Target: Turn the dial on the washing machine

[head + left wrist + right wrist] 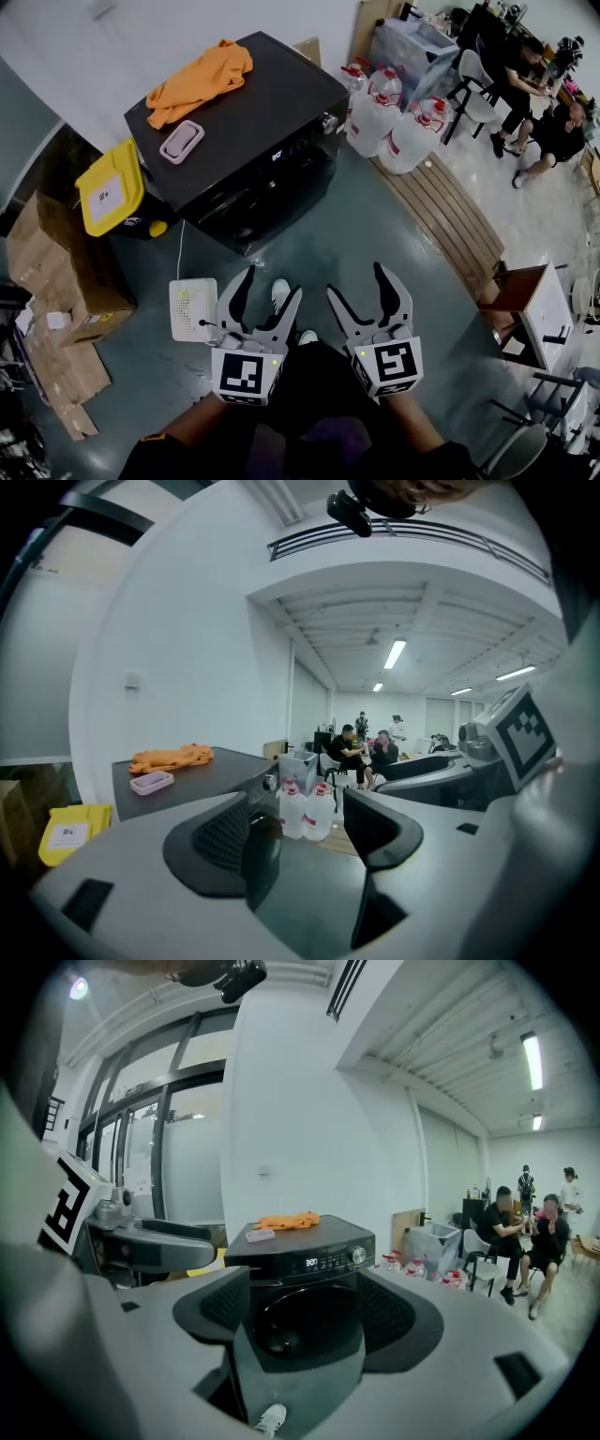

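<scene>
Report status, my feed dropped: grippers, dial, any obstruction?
Left gripper and right gripper open, empty, short of the washing machine. Dial untouched. No obstacle seen in between.

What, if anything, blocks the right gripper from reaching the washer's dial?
Likely nothing, so yes: the right gripper, open and empty, faces the washer; only floor lies before the dial. It hangs well short.

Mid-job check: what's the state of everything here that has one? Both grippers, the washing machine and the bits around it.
left gripper: fingers open, empty
right gripper: fingers open, empty
washing machine: door shut
display: lit
dial: no gripper on it
orange cloth: crumpled, on top of the washing machine
yellow bin: lid shut
water jugs: upright, capped
</scene>
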`<state>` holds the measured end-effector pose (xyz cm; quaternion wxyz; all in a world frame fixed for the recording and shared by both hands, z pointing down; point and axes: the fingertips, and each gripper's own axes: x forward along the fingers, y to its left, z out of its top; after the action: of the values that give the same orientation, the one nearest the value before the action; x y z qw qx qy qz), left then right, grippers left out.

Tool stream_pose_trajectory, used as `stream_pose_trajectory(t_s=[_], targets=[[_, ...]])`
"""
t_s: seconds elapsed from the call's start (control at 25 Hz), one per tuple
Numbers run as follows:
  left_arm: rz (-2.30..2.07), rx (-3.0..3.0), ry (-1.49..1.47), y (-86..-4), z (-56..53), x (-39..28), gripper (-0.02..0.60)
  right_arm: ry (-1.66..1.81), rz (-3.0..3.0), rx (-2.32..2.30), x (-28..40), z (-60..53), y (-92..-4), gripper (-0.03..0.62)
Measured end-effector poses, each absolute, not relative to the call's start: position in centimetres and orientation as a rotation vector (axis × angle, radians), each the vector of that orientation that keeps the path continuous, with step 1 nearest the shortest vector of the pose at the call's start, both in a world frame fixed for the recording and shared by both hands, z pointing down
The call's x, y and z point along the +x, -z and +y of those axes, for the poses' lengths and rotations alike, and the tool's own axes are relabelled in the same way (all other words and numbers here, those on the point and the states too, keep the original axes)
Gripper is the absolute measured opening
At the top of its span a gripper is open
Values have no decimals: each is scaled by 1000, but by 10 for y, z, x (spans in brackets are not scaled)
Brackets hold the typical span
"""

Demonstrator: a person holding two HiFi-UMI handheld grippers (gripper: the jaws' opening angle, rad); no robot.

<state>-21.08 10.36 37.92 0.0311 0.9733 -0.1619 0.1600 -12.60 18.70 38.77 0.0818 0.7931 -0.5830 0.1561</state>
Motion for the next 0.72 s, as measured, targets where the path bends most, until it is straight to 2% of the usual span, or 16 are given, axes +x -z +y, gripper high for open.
stream_pose_trajectory(t_s=[0.4, 0.72], targets=[[-339, 2954, -530, -394, 21, -132, 298, -507, -1601, 2432, -52, 108, -385, 350], [-342, 2957, -475, -383, -29, -101, 298, -468, -1556, 2424, -15, 64, -373, 350]])
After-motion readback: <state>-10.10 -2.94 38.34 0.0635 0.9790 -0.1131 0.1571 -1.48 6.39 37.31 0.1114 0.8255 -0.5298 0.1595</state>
